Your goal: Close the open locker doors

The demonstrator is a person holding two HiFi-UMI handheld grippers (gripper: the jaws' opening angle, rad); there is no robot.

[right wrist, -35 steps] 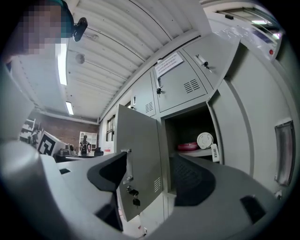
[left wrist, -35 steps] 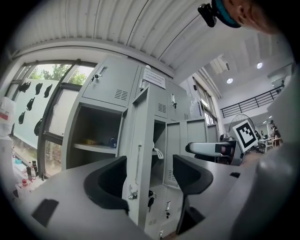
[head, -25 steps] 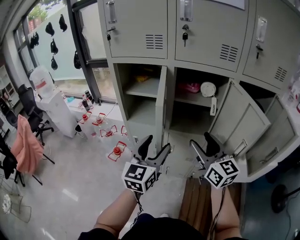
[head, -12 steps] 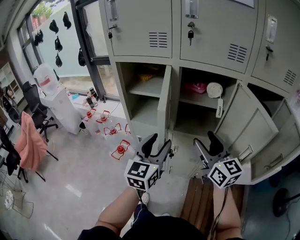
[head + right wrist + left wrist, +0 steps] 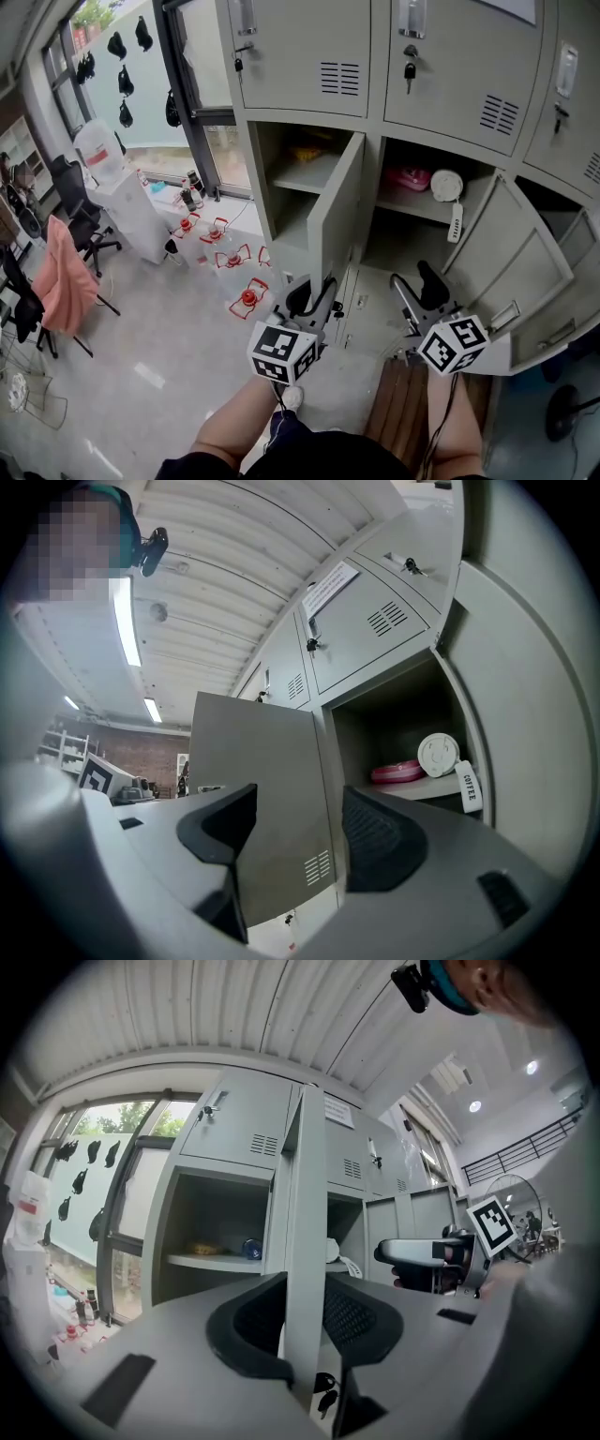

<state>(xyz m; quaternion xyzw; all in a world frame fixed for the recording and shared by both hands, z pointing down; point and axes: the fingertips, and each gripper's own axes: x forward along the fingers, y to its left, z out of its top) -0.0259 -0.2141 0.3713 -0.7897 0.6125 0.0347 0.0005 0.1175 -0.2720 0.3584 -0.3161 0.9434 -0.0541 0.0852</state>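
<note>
Left fingers (image 5: 246,1327) just clenched on open locker door (image 5: 306,1232); right fingers (image 5: 377,844) spread, empty; pink dish (image 5: 396,772) in locker (image 5: 384,722).

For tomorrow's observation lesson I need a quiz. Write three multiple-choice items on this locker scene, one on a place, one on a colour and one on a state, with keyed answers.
1. The white round lid lies:
A on the floor
B on a chair
C inside the middle open locker

2. The draped cloth at the left is:
A pink
B blue
C green

3. The left gripper is:
A open in empty air
B shut on the open door
C shut on a key

Answers:
1 C, it sits beside a pink dish there.
2 A, it shows salmon pink in the head view.
3 B, its jaws have just been closing and their pads pinch the door's edge.
</note>
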